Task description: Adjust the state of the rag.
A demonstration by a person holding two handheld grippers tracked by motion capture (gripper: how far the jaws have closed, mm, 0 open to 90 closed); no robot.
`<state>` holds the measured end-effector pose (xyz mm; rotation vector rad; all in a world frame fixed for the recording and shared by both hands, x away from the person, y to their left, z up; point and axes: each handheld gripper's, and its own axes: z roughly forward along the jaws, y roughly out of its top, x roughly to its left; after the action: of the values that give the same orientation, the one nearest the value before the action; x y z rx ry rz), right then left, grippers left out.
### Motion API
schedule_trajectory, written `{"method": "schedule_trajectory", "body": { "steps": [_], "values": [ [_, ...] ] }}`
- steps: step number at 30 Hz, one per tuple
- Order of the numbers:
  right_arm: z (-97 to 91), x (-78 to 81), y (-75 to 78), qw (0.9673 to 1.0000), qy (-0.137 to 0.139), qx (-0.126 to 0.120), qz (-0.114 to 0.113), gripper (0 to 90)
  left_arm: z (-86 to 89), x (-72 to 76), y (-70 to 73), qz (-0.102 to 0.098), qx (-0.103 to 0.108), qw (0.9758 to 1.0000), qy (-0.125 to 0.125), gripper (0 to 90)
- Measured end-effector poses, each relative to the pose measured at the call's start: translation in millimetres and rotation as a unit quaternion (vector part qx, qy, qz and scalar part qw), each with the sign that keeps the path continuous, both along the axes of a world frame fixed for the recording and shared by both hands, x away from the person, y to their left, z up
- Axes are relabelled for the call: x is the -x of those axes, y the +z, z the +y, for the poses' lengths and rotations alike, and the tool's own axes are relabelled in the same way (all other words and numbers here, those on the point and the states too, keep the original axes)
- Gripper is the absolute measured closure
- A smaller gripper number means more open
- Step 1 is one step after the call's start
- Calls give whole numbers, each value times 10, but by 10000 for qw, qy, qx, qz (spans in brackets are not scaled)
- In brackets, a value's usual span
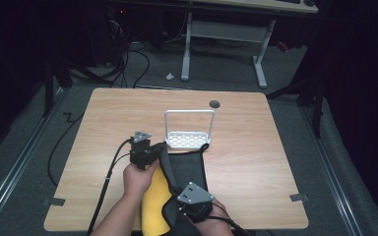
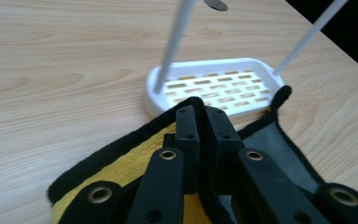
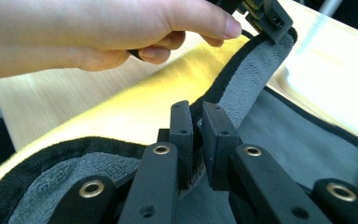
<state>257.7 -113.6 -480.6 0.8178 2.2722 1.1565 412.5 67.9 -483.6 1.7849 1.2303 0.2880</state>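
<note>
Wooden table [image 1: 256,147], yellow-and-grey black-edged cloth [image 1: 153,196] pinched in both closed tongs [image 2: 203,114] [image 3: 196,116].

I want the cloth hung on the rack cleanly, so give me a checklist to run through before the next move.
1. Left gripper clamped on the black edge of the cloth: ok.
2. Right gripper clamped on the same edge: ok.
3. Rack upright on the table: ok.
4. Rack's top bar free of anything: ok.
5. Cloth lifted off the table: not ok, most of it lies flat.
6. Far corner of the cloth free of the rack's base: not ok, it lies against the base.
</note>
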Motion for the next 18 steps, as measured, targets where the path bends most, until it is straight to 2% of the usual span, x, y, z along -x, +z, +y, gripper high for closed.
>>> {"method": "schedule_trajectory", "body": {
  "steps": [6,9,11,15,18],
  "values": [
    [-290,24,-45,9997,-229,26,30,836,-322,-27,-19,62,-204,9997,-140,843],
    [-387,38,-92,9995,-286,33,103,836,-448,-39,-49,122,-212,9994,-225,841],
    [-440,58,-116,9994,-316,50,117,836,-532,-21,-51,77,-214,9993,-285,841],
    [-531,123,-134,9993,-334,9,171,834,-624,7,-65,95,-237,9990,-371,841],
    [-567,152,-178,9991,-362,103,202,829,-679,13,-117,168,-353,9984,-413,837]
  ]
}}
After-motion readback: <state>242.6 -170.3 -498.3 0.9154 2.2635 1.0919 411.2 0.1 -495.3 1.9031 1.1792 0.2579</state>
